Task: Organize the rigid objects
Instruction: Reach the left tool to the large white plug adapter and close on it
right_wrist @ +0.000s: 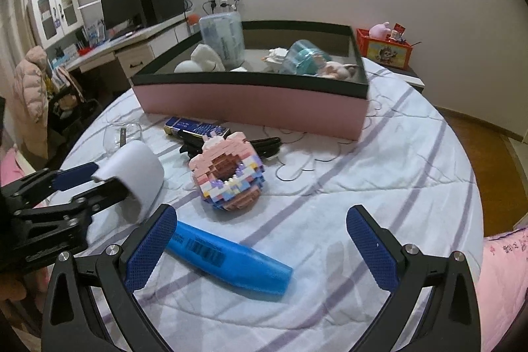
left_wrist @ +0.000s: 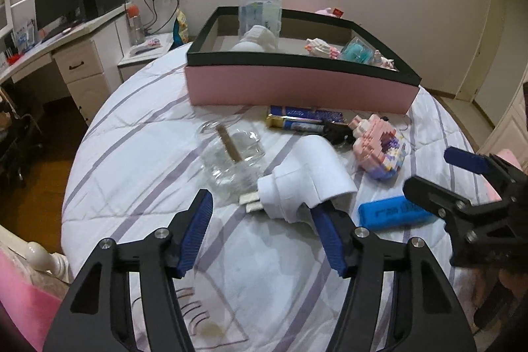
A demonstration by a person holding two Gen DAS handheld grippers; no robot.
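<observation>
Our left gripper (left_wrist: 260, 213) stands parted around the white plug-in device (left_wrist: 303, 177), untouched. Our right gripper (right_wrist: 260, 240) gapes over the blue highlighter (right_wrist: 227, 263); bare quilt (right_wrist: 379, 174) at two o'clock.

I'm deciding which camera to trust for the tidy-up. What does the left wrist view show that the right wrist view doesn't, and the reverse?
Only the left wrist view shows the white plug-in device's prongs and the whole clear glass jar.

Only the right wrist view shows the red box of toys beyond the bed and the blue highlighter whole.

Both show the pink box, the brick donut, the white plug-in device, the left gripper with jaws around the device, and the open right gripper.
</observation>
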